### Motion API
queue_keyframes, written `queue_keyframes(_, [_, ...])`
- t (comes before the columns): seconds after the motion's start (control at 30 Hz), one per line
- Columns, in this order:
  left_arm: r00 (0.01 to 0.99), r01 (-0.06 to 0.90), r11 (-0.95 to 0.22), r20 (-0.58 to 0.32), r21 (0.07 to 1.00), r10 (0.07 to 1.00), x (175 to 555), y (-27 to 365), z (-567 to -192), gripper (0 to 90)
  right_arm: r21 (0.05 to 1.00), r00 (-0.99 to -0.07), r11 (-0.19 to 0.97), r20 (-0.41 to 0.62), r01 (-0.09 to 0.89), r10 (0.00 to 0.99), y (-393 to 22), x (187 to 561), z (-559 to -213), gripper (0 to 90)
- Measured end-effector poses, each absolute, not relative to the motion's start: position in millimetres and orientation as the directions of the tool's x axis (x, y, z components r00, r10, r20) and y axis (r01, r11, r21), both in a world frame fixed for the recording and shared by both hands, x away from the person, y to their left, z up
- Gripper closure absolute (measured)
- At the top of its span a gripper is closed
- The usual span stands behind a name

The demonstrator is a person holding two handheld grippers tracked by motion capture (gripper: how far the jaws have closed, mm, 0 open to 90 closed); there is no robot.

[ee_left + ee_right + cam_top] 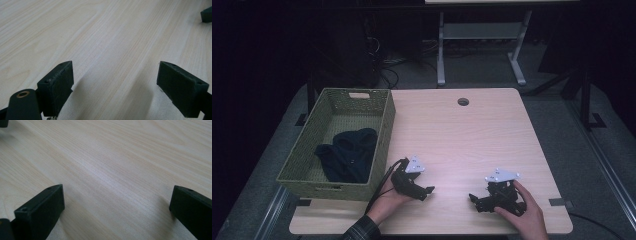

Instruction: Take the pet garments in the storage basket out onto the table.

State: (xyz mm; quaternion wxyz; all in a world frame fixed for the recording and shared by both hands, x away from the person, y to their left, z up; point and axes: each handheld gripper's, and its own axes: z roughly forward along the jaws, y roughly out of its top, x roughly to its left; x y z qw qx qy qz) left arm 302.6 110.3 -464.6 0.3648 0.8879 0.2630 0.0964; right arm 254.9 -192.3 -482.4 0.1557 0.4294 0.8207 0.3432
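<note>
Both grippers rest low over the front of the light wooden table (462, 135), each in a hand. My left gripper (426, 192) points right, just past the basket's front corner. Its jaws stand wide apart over bare wood in the left gripper view (115, 82), so it is open and holds nothing. My right gripper (474, 199) sits near the front right and points left toward the other one. In the right gripper view (117, 207) its jaws are also wide apart with bare wood between them.
A green woven basket (382, 130) stands on the table's left side with a dark blue garment (347, 155) lying inside. A round cable hole (463, 102) sits near the far edge. Beyond the table are a desk frame (482, 45) and cables on the floor.
</note>
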Motion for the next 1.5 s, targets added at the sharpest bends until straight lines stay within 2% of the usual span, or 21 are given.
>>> queue_keyframes(0.67, [0.844,0.413,-0.582,-0.055,0.7,0.533,306,110,-443,13.8,0.698,-0.581,0.393,0.041,0.598,0.813,-192,255,-483,0.0])
queue_keyframes(1.5, [0.848,0.397,-0.596,-0.031,0.698,0.529,307,108,-409,13.9,0.698,-0.579,0.391,0.042,0.6,0.814,-192,254,-482,0.0])
